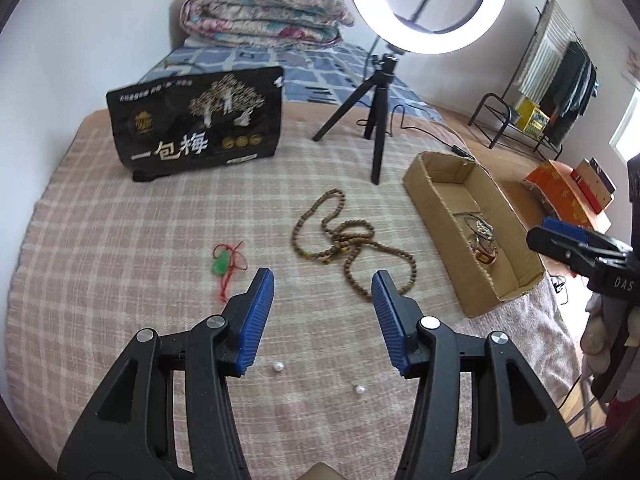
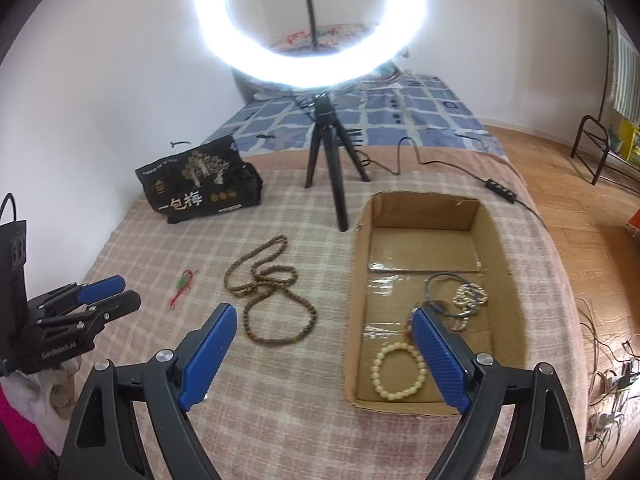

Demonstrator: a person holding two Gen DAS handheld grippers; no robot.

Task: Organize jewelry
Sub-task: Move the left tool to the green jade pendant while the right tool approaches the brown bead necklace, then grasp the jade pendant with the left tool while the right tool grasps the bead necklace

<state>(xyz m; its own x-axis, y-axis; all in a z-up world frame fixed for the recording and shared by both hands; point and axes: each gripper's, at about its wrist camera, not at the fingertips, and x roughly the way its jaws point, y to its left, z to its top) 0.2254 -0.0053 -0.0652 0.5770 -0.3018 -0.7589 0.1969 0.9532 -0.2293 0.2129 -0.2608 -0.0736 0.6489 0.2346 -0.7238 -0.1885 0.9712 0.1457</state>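
A long brown bead necklace (image 1: 352, 240) lies coiled on the plaid bedspread, also in the right wrist view (image 2: 268, 292). A green pendant on red cord (image 1: 222, 266) lies left of it (image 2: 184, 283). Two loose pearls (image 1: 278, 367) (image 1: 361, 390) lie near my left gripper (image 1: 323, 292), which is open and empty above the bedspread. A cardboard box (image 2: 500, 256) holds a cream bead bracelet (image 2: 398, 372), a pearl bracelet (image 2: 470, 296) and thin bangles (image 2: 444, 278). My right gripper (image 2: 324, 320) is open and empty, over the box's left wall. The box also shows in the left view (image 1: 444, 200).
A ring light on a black tripod (image 2: 324, 152) stands behind the necklace, its cable (image 2: 496, 188) running right. A black snack bag (image 1: 196, 120) stands at the back left. A folded quilt (image 1: 264, 12) lies on the far bed. A clothes rack (image 1: 560, 80) stands at the right.
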